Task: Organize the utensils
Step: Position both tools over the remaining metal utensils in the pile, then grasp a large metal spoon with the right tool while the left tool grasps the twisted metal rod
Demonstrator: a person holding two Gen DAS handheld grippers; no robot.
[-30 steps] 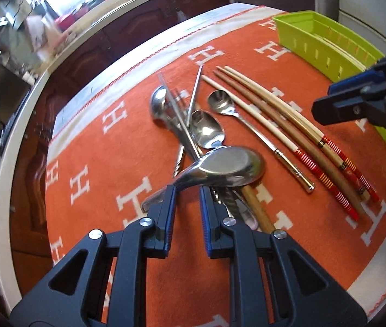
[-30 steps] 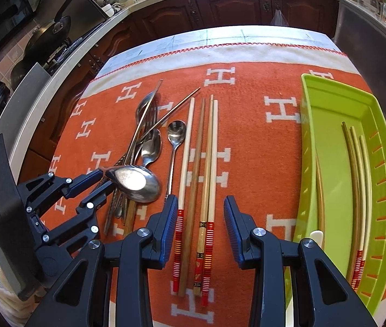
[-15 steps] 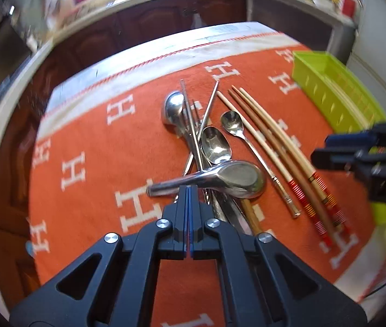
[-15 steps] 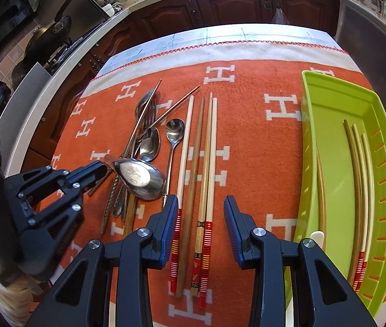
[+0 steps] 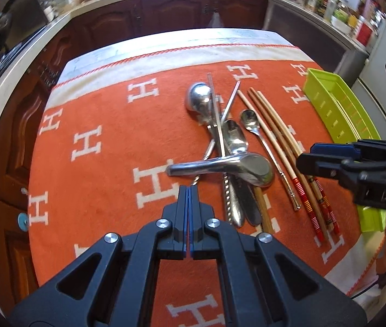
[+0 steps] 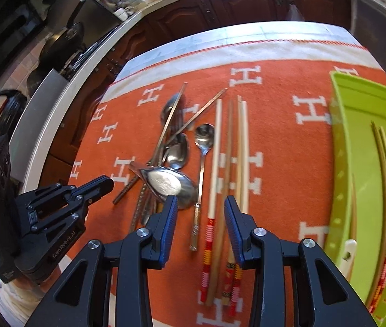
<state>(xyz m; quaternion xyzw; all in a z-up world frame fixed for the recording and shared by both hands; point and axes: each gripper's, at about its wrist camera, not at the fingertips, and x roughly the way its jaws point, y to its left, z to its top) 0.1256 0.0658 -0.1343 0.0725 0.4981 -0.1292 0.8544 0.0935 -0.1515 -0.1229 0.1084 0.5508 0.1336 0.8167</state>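
1. A table is covered by an orange woven cloth [image 5: 106,125] patterned with white H letters and edged with a cream border and red stitching.
2. Beyond the table, dark brown wooden cabinet doors [image 5: 165,13] with arched panels are seen under a pale curved countertop [image 6: 84,68].
3. Black pans [image 6: 62,43] are seen on a cooker at the left.
4. Jars and bottles [image 5: 315,0] are lined on the counter at the right.
5. Bright daylight is thrown across the cloth.

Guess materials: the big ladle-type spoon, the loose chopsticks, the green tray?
Big spoon: polished metal, likely stainless; mirror-like glare.
Chopsticks: probably wood or bamboo, matte tan, red and yellow banded ends.
Tray: apparently plastic; uniform lime green, moulded slots.
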